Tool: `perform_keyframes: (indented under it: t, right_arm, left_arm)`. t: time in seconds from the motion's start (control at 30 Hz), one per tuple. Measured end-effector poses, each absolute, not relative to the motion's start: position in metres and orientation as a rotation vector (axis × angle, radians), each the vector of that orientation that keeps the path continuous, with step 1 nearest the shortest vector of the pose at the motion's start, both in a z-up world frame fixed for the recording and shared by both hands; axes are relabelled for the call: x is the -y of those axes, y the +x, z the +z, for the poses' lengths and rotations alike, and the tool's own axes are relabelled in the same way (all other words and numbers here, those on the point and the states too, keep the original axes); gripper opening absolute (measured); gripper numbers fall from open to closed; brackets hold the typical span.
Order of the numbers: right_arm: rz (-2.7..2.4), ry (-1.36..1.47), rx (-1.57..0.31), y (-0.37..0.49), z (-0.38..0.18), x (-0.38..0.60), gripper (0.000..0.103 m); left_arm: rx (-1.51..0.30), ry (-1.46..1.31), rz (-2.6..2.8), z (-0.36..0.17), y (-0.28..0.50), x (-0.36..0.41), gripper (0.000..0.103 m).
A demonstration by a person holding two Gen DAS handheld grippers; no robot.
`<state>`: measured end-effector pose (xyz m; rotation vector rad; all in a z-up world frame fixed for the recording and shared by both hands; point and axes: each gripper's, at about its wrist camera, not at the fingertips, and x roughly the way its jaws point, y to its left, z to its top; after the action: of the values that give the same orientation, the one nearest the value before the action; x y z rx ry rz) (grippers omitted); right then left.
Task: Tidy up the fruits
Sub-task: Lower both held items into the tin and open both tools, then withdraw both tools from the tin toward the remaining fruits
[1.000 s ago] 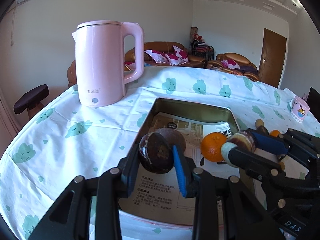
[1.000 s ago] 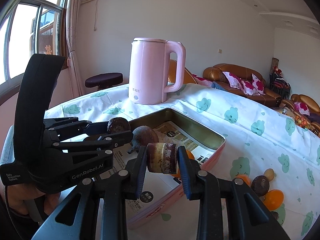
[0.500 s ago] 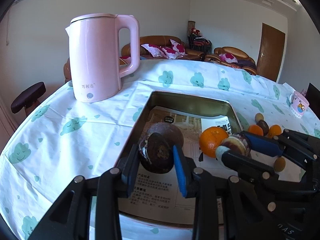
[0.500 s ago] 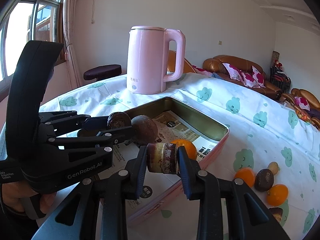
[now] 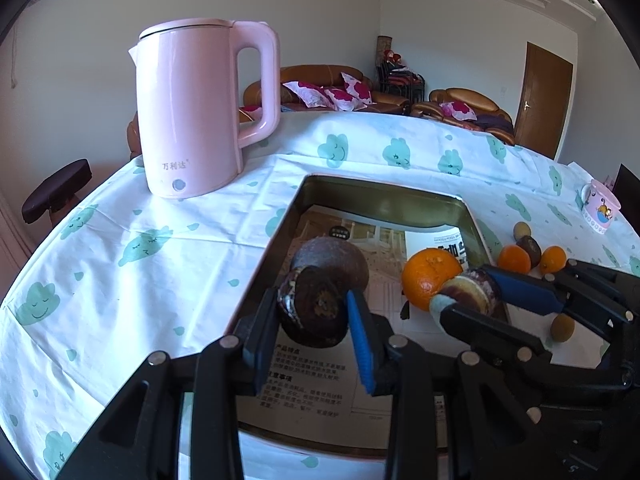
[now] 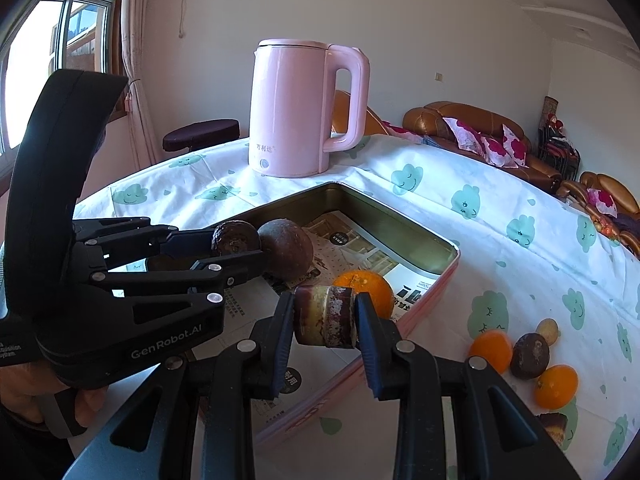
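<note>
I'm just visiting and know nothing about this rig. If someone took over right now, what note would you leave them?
Left gripper: closed on a dark fruit piece over the tray; its jaws have just eased open slightly.
Right gripper: shut on a brownish fruit chunk over the tray's near edge.
Done: a whole dark fruit and an orange lie in the tray.
Left: set both held pieces down, then collect the loose fruits on the tablecloth to the right.
</note>
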<state>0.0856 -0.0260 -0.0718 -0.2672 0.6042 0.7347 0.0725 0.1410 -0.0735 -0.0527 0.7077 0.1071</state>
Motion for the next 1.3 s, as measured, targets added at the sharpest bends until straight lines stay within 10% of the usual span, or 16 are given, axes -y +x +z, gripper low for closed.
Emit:
perform_keyframes:
  t: [0.37, 0.7, 1.17, 1.3]
  right_arm:
    - [0.689, -0.183, -0.553, 0.081, -0.063, 0.052, 0.064]
    - [0.465, -0.103, -0.541, 0.078, -0.048, 0.165, 0.072]
    - [0.374, -0.082, -0.795, 0.120, -0.088, 0.181, 0.071]
    - [0.398, -0.043, -0.860, 0.127, -0.096, 0.184, 0.041]
  left_arm:
    - [-0.610, -0.066, 0.116, -0.060, 0.054, -0.133, 0.081]
    - [-0.566, -0.049, -0.004, -0.047, 0.045, -0.075, 0.084]
    - [-0.593, 0.031, -0.044, -0.057, 0.054, -0.029, 0.090]
    - [-0.599, 0.024, -0.066, -0.058, 0.053, -0.025, 0.090]
